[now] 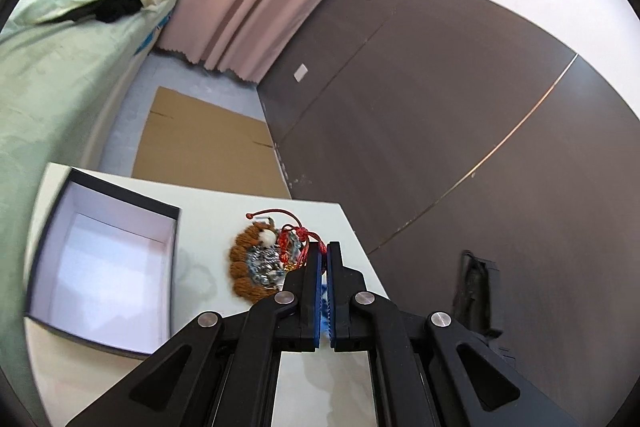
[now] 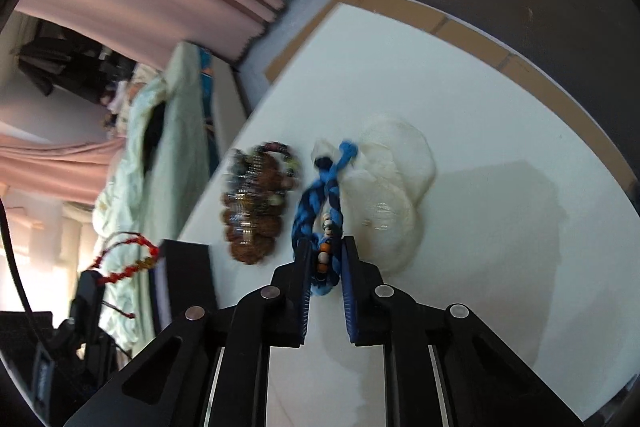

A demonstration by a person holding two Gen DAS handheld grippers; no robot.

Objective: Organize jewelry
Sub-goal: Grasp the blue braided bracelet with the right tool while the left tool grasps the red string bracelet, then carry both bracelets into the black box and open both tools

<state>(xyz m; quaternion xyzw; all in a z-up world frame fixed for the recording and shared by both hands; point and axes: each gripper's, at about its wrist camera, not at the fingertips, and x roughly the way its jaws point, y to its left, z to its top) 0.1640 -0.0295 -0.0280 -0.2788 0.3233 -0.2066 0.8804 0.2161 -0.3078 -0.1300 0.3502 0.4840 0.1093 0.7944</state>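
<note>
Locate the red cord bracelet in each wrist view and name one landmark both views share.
Left wrist view: the red cord bracelet sits just left of centre, pinched at the left tool tips, above the brown bead bracelet.
Right wrist view: it hangs at the far left edge, off the table.
Shared landmark: the brown bead bracelet on the white table.

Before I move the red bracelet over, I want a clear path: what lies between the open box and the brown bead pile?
Only bare white tabletop separates the open box from the brown bead pile; the left wrist view shows it.
</note>
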